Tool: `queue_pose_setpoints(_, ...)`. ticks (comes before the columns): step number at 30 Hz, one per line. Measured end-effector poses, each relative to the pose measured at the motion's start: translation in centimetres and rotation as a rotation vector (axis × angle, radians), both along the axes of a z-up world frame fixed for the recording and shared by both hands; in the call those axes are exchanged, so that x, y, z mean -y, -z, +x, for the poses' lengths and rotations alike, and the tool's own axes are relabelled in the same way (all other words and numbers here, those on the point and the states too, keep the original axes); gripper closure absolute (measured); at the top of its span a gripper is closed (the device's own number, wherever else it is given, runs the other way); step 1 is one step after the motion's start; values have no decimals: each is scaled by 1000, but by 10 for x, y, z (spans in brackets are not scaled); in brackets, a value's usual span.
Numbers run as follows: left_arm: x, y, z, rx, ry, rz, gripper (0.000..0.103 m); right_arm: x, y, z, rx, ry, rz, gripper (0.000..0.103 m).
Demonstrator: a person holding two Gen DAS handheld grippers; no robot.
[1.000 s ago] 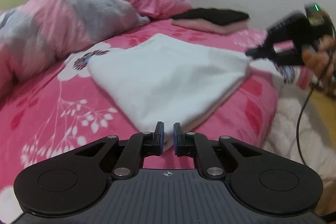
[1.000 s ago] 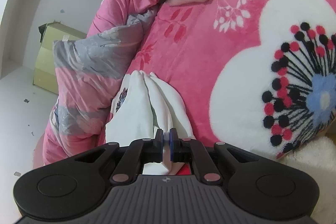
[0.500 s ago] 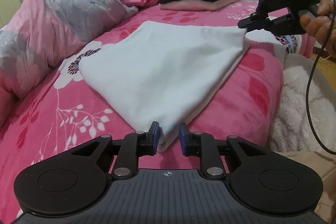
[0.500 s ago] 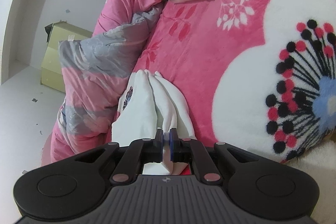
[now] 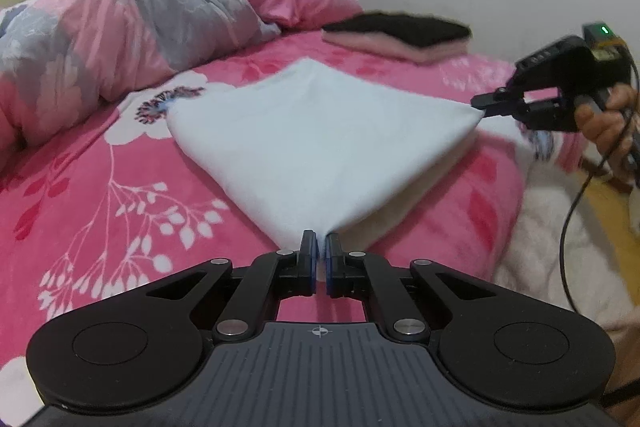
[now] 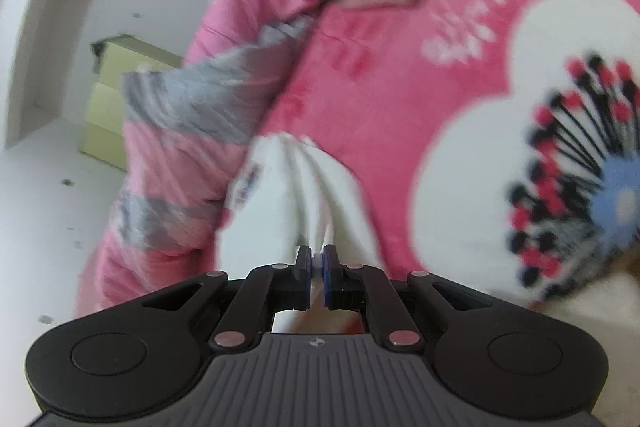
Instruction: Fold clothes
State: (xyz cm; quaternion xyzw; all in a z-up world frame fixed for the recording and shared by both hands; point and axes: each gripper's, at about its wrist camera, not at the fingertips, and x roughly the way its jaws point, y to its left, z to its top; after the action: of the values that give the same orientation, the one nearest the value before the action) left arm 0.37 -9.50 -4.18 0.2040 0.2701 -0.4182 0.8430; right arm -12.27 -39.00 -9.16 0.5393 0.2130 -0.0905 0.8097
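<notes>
Pinching the near corner of the white garment (image 5: 320, 151), the left gripper (image 5: 319, 255) sits at the bottom centre of its view with its jaws drawn together on the cloth. Half a second ago those jaws stood apart on either side of that corner; a second ago they were close together. So it let go and took a fresh hold, which reads as settling the grip for another fold or a lift.

The right gripper (image 5: 486, 105), at the right edge of the left wrist view, has kept its clamp on the far right corner throughout. In its own view it (image 6: 317, 263) shows bunched white cloth between the jaws. With both corners held, the garment, already doubled over, stretches across the middle of the frame on the pink flowered blanket (image 5: 100, 195).

A pink and grey quilt (image 5: 120, 27) is heaped at the upper left, near the garment's far edge. A folded pile (image 5: 396, 37), black on pink, lies at the upper right, well apart from it. Nothing lies on the blanket between the two held corners, though the quilt would crowd a fold carried that way. The right wrist view is blurred.
</notes>
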Motion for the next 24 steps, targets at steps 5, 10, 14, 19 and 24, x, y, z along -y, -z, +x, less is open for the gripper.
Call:
queue_pose_setpoints(5, -4, -1, 2, -17, 10, -4, 101, -5, 4, 4, -43, -7, -76, 98)
queue_pose_setpoints(10, 2, 13, 5, -45, 40, 42, 101, -9, 8, 8, -86, -15, -153, 98)
queue_pose_setpoints(14, -5, 11, 5, -100, 42, 30, 98, -17, -12, 6, -69, -34, -259, 96)
queue_pose_setpoints(19, -27, 5, 5, -189, 28, 1, 98, -31, -51, -1, -11, -66, -424, 96)
queue_pose_setpoints(24, -43, -15, 25, -226, -60, -145, 98, -66, -57, 26, 30, -249, -561, 96)
